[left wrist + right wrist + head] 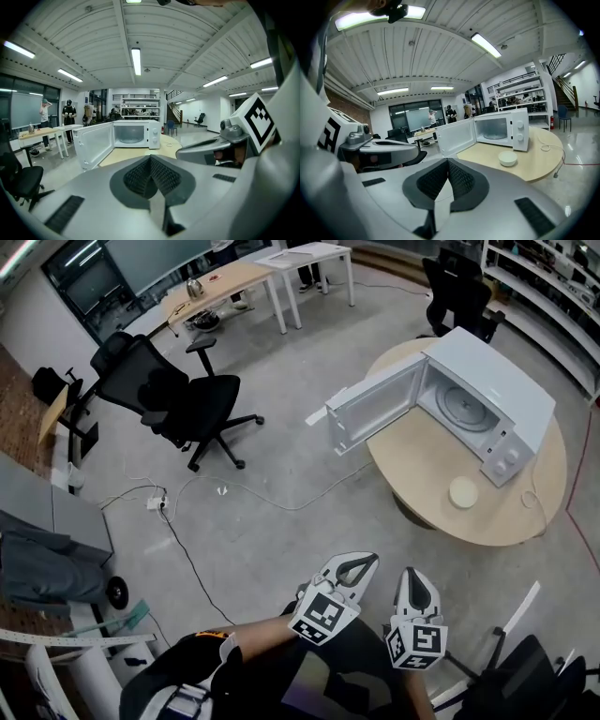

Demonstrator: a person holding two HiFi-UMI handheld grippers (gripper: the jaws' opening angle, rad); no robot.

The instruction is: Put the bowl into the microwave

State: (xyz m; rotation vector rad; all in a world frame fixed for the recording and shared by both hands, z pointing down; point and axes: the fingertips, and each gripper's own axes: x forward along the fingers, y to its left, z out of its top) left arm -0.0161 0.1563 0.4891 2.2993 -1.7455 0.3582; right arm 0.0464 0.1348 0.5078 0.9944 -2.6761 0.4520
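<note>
White round ceramic bowl [463, 493] sits upright, mouth up and seemingly empty, on the round wooden table [530, 521], just in front of the open white microwave [492, 395]. Left gripper [354, 568] and right gripper [415, 579] hover well apart from it, jaws pressed together, holding nothing.

The microwave [487, 381] hid part of the table [422, 479] in the head view; its dials [512, 454] were too small to read. At lower right, the edge cut off what was perhaps a chair [530, 676].
</note>
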